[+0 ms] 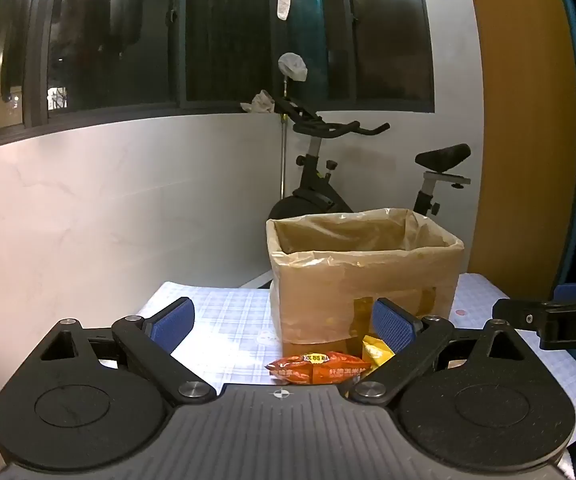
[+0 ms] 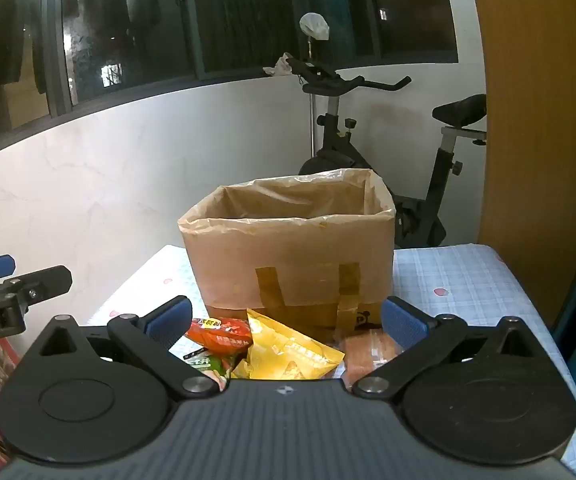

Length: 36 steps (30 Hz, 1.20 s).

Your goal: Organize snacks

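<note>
Both claws stand spread wide with nothing between the pads: the left gripper (image 1: pixel 283 326) and the right gripper (image 2: pixel 285 320) each hang above the checked tablecloth (image 1: pixel 223 316), pointing toward the cardboard box (image 2: pixel 292 252), which stands upright and open-topped with a plastic liner (image 2: pixel 288 200) folded over its rim. The snacks lie on the cloth just in front of the box, near side: an orange-red packet (image 2: pixel 219 334), a yellow packet (image 2: pixel 288 354), a green packet (image 2: pixel 203 364) partly hidden, and a clear-wrapped brown item (image 2: pixel 368 354). An exercise bike (image 2: pixel 420 168) stands behind the table, by the window wall.
</note>
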Motion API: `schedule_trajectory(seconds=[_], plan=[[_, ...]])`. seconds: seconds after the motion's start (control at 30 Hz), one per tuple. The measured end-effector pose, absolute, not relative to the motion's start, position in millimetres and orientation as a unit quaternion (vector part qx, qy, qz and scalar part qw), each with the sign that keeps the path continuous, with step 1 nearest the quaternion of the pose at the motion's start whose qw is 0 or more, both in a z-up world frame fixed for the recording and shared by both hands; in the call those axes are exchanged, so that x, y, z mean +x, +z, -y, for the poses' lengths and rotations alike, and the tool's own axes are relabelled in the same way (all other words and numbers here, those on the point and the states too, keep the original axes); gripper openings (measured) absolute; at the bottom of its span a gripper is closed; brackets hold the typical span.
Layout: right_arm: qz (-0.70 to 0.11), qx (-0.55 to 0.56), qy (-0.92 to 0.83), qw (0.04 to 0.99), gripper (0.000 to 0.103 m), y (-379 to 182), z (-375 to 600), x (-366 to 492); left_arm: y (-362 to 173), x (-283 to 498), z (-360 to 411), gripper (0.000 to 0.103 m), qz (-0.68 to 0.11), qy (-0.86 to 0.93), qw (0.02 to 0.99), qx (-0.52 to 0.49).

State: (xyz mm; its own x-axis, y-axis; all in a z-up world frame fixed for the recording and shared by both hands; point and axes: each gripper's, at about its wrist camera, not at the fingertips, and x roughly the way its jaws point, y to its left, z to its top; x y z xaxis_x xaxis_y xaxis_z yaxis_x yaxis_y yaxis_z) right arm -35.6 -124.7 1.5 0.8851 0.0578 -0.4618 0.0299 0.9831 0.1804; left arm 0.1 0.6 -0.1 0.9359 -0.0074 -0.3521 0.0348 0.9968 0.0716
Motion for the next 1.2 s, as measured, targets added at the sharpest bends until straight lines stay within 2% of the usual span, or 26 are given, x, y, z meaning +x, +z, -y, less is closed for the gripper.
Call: schedule_trajectory(seconds=[1.2], plan=[[-0.242, 0.088, 0.002, 0.966, 0.103, -4.8, 127.8, -32.3, 0.1, -0.5, -1.0, 0.097, -0.183, -0.005, 0.982, 0.044]])
